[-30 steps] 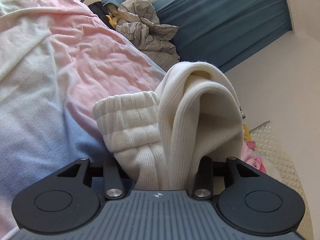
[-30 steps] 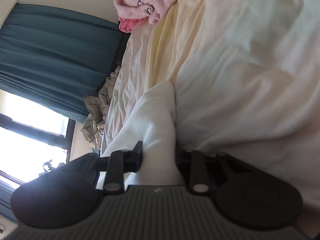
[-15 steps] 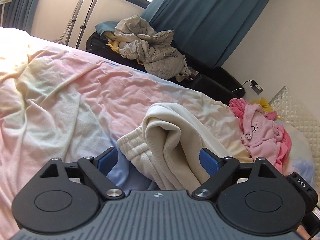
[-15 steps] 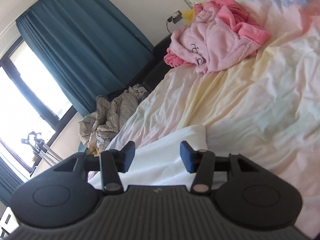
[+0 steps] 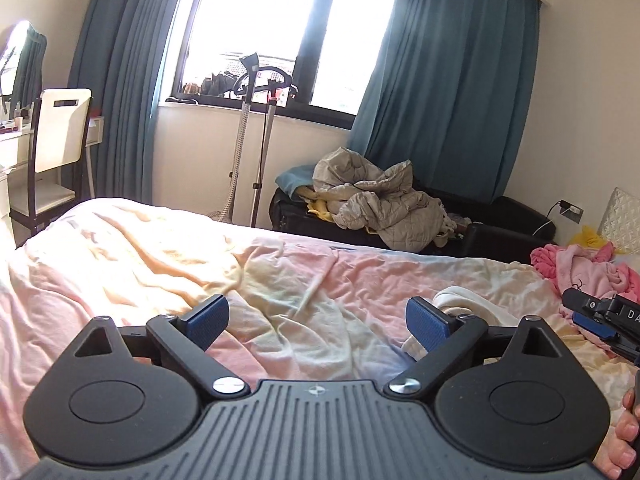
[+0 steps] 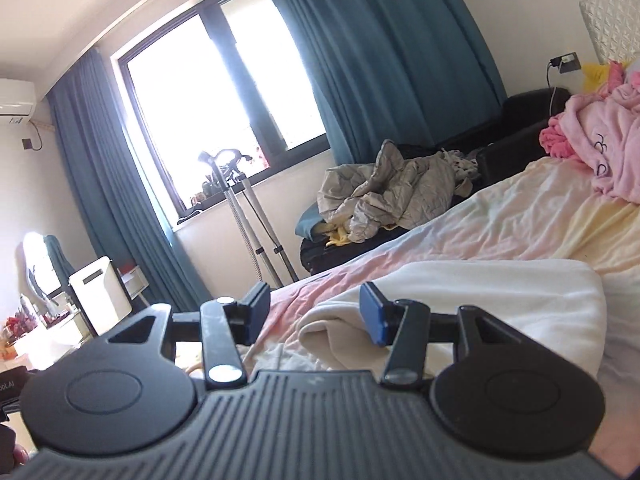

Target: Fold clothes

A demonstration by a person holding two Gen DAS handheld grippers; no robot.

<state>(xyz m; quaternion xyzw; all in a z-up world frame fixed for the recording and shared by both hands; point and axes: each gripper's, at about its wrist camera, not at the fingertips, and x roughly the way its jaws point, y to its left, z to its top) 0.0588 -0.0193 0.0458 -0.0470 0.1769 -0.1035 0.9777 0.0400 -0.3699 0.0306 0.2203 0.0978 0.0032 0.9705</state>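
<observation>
A folded cream garment (image 6: pixel 500 304) lies on the bed, just beyond my right gripper (image 6: pixel 314 312), which is open and empty above its near edge. In the left wrist view only a small part of the garment (image 5: pixel 464 300) shows behind the right finger. My left gripper (image 5: pixel 318 318) is open wide and empty, raised over the pastel bedsheet (image 5: pixel 200 264). The tip of the right gripper (image 5: pixel 600 312) shows at the right edge of the left wrist view.
A pink robe (image 6: pixel 600 136) lies at the bed's head end, also in the left wrist view (image 5: pixel 588 268). A grey quilted jacket (image 5: pixel 384 200) is heaped on a black bench beyond the bed. A white chair (image 5: pixel 60 136), garment-steamer stand (image 5: pixel 248 120) and blue curtains (image 5: pixel 440 80) stand by the window.
Both grippers were shut on the cream garment a second ago. They opened, let it go onto the bed, and lifted back and up; the left one has moved off to the left.
</observation>
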